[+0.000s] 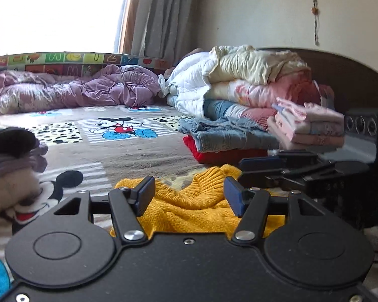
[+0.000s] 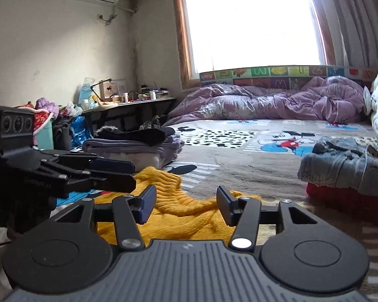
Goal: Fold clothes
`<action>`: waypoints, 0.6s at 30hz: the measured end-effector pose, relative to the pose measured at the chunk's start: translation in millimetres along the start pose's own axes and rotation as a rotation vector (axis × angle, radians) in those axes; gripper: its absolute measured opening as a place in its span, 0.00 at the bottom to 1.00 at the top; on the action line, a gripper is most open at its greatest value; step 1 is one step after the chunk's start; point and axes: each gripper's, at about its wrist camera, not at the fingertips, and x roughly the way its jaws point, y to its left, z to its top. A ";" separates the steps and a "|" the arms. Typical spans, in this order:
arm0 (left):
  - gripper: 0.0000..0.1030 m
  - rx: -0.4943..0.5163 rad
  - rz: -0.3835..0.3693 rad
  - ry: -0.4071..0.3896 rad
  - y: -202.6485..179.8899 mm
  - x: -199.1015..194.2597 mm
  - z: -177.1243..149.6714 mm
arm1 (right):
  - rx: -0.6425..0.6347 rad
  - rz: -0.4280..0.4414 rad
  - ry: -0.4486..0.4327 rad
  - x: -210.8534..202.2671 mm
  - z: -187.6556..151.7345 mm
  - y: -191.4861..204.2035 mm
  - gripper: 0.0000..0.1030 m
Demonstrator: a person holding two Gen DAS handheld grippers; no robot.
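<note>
A mustard-yellow knit sweater (image 1: 189,209) lies crumpled on the bed, right under both grippers; it also shows in the right wrist view (image 2: 186,216). My left gripper (image 1: 189,195) is open and empty, its jaws spread just above the sweater. My right gripper (image 2: 185,205) is open and empty over the same sweater. The right gripper shows side-on in the left wrist view (image 1: 259,168), and the left gripper shows side-on in the right wrist view (image 2: 113,173).
Folded jeans (image 1: 229,133) on a red garment (image 1: 226,154) lie to the right, with a pink folded stack (image 1: 312,128) and piled quilts (image 1: 239,80) behind. A folded pile (image 2: 136,146) sits left. A purple duvet (image 2: 264,100) lies by the window.
</note>
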 end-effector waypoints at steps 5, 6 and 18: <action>0.58 0.016 0.055 0.091 -1.2 9.7 -17.0 | 0.106 -0.001 0.067 19.8 -17.0 -23.4 0.52; 0.58 0.010 0.059 0.100 -0.6 10.6 -17.9 | 0.116 0.007 0.078 21.9 -18.2 -25.2 0.52; 0.64 -0.091 0.065 0.166 9.4 18.2 -24.2 | 0.174 0.034 0.179 40.7 -23.9 -31.1 0.53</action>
